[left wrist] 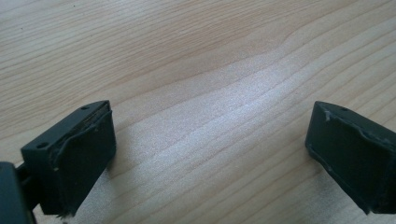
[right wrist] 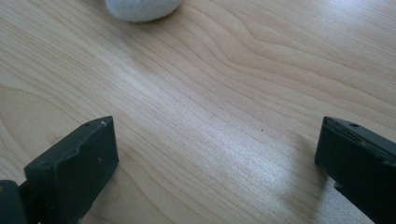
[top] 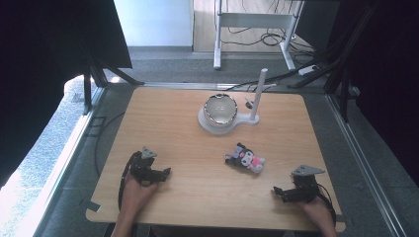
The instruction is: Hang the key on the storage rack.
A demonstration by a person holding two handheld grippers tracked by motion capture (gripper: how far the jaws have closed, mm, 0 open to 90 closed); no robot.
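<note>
Both grippers, left (top: 157,174) and right (top: 285,193), rest open and empty at bottom; plush toy (top: 245,159), probably, lies between them.

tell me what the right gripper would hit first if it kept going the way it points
Probably the plush toy: the right gripper, jaws open and empty, points left across the table toward it, though it may pass just beside it.
</note>
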